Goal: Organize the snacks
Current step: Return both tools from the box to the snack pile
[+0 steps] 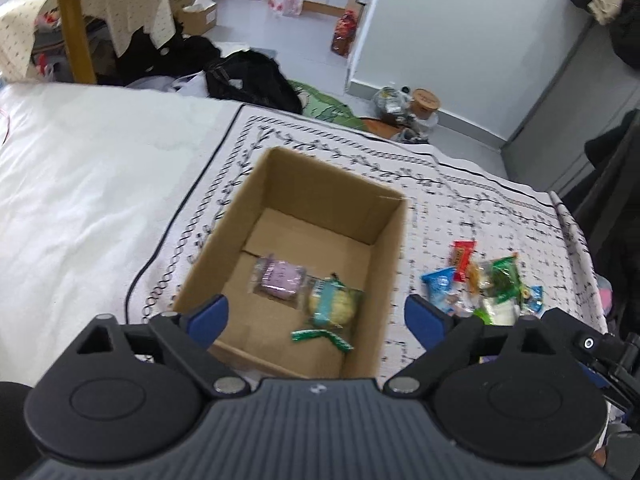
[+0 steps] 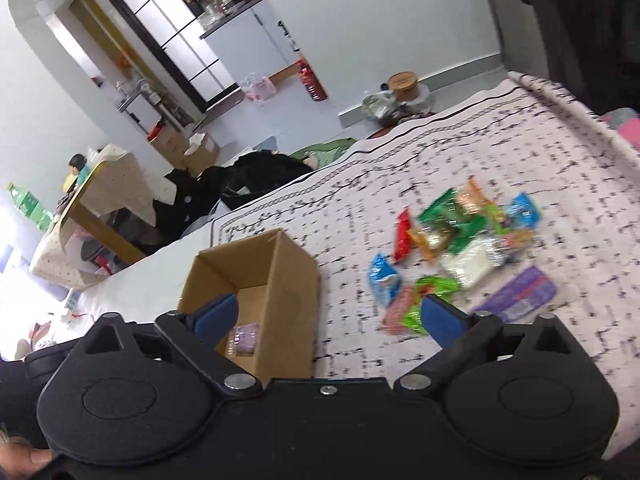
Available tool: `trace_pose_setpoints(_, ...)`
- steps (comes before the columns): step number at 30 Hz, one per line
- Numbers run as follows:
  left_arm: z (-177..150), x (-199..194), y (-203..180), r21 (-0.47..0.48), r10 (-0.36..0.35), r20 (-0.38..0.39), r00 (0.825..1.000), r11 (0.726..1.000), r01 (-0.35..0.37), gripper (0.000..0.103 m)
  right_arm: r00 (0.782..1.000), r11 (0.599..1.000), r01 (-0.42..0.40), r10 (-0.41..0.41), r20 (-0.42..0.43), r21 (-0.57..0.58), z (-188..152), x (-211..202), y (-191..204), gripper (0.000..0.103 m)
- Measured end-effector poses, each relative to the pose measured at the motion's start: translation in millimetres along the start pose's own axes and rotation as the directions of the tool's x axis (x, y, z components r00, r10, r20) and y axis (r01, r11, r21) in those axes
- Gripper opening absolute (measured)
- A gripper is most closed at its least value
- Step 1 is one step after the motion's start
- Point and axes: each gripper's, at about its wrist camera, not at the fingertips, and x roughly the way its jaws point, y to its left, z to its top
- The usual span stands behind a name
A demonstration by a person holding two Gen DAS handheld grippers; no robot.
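Observation:
An open cardboard box point(image 1: 384, 248) stands on a patterned cloth. Inside lie a purple wrapped snack point(image 1: 280, 278), a yellow snack in clear wrap point(image 1: 332, 306) and a thin green packet point(image 1: 322, 338). My left gripper point(image 1: 316, 318) hovers open above the box's near end, nothing between its blue fingers point(image 1: 208, 320). A pile of snack packets point(image 1: 480, 284) lies right of the box. In the right wrist view the box point(image 2: 280, 276) is at left, the snack pile point(image 2: 460, 240) at right with a purple packet point(image 2: 520, 294). My right gripper point(image 2: 328, 316) is open and empty above the cloth.
The patterned cloth point(image 1: 460, 184) covers a bed with a white sheet point(image 1: 80, 168) to the left. Beyond the bed's far edge lie black bags point(image 1: 248, 76), a wooden table point(image 1: 76, 28) and jars point(image 1: 424, 100) on the floor. Dark clothing point(image 1: 616, 184) hangs at right.

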Motion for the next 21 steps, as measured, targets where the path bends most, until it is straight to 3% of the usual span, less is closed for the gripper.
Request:
trace_pose_setpoints(2,-2,-4,-10,0.016,-0.011,0.011,1.0,1.0,0.011,0.103,1.0,1.0,0.01,-0.01,0.014,0.001,1,-8,-8,0.103)
trace_pose_setpoints(21,-22,-14,-83,0.094,-0.091,0.035,0.995,0.992,0.087,0.103,0.997,0.996,0.056,-0.06,0.048,0.069,3,-53,-81,0.103)
